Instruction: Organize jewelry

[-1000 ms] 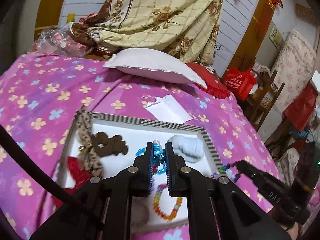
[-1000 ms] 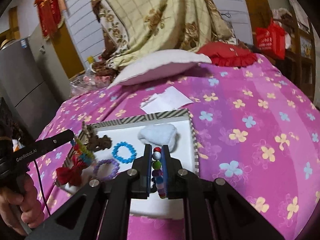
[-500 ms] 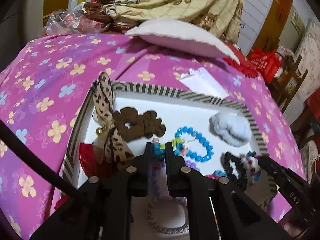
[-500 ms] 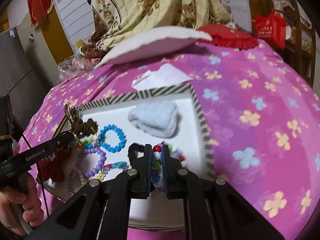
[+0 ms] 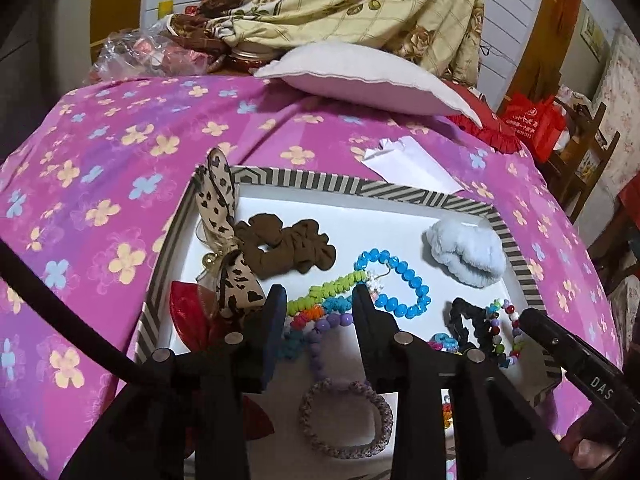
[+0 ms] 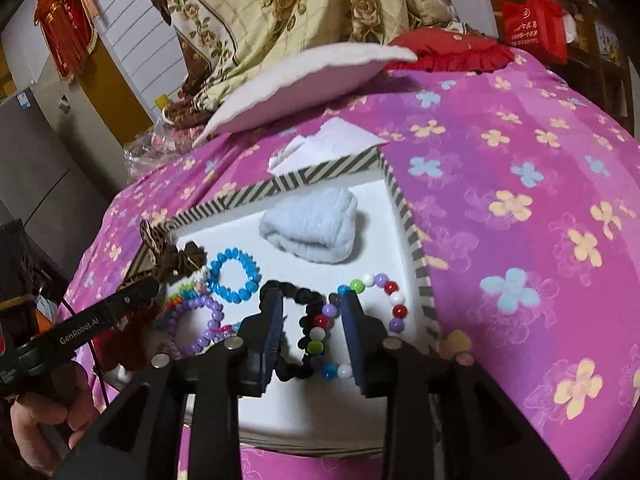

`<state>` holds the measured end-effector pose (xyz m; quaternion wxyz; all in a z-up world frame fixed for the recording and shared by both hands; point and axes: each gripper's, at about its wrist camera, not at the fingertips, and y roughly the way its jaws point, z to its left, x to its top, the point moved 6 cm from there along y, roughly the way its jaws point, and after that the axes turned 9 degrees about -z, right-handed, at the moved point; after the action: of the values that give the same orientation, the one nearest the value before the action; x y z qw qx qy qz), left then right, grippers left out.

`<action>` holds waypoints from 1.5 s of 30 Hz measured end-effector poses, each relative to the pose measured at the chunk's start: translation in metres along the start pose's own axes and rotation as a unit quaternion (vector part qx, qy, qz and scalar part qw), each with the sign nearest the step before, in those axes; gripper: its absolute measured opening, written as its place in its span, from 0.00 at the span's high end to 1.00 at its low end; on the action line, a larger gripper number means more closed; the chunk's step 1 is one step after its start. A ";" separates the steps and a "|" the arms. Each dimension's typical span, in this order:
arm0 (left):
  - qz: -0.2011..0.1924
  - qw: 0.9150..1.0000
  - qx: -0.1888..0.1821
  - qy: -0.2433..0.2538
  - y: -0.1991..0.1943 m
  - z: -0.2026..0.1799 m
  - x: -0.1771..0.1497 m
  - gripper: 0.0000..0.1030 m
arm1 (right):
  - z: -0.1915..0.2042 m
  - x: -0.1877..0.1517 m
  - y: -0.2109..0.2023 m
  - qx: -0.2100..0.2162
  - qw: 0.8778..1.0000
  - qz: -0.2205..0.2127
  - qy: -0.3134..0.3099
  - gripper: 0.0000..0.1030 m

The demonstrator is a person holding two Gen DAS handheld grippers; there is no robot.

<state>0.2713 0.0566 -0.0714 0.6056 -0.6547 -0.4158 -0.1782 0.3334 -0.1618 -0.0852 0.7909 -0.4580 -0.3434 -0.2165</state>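
Note:
A white tray with a striped rim (image 5: 400, 190) (image 6: 404, 216) lies on the pink flowered bedspread. My left gripper (image 5: 320, 300) is open over a multicoloured spiral hair tie (image 5: 320, 294) lying in the tray beside a purple bead bracelet (image 5: 320, 332). My right gripper (image 6: 312, 308) is open over a multicoloured bead bracelet (image 6: 394, 304) and a black scrunchie (image 6: 300, 296) on the tray floor. A blue bead bracelet (image 5: 396, 280) (image 6: 236, 276), a brown scrunchie (image 5: 292, 244), a pale blue fluffy scrunchie (image 5: 466, 252) (image 6: 316, 228) and a leopard bow (image 5: 224, 220) also lie in the tray.
A white pillow (image 5: 368, 76) and a red cushion (image 6: 452, 54) lie at the far end of the bed. A white paper (image 5: 408, 164) lies just beyond the tray. A braided ring (image 5: 346, 416) lies near the tray's front. Chairs and a red bag (image 5: 532, 120) stand right.
Both grippers have opened and lowered toward the tray. The spiral hair tie left my left gripper and the bead bracelet left my right gripper; both now lie in the tray.

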 end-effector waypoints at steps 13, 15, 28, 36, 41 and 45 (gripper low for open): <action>-0.041 0.998 0.022 0.045 -0.019 -0.014 0.004 0.30 | 0.000 -0.005 -0.023 -0.096 0.991 0.008 -0.093 0.42; -0.053 0.997 0.023 0.043 -0.028 -0.015 0.004 0.29 | 0.001 -0.006 -0.031 -0.091 0.992 0.003 -0.092 0.42; -0.087 0.993 0.056 0.057 -0.132 -0.002 -0.059 0.28 | 0.011 -0.053 -0.117 -0.062 0.994 -0.018 -0.085 0.31; -0.078 0.995 0.041 0.035 -0.152 -0.013 -0.087 0.28 | 0.030 -0.070 -0.117 -0.065 0.989 -0.015 -0.128 0.28; -0.086 0.996 0.033 0.016 -0.144 -0.017 -0.073 0.28 | 0.025 -0.074 -0.115 -0.075 0.987 -0.007 -0.142 0.28; -0.084 0.996 0.026 -0.009 -0.130 -0.012 -0.058 0.28 | 0.016 -0.069 -0.122 -0.077 0.987 -0.014 -0.140 0.27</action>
<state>0.1411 0.0160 -0.0275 0.6015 -0.6034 -0.4790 -0.2114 0.2013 -0.2056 -0.0604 0.6938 -0.5387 -0.4397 -0.1871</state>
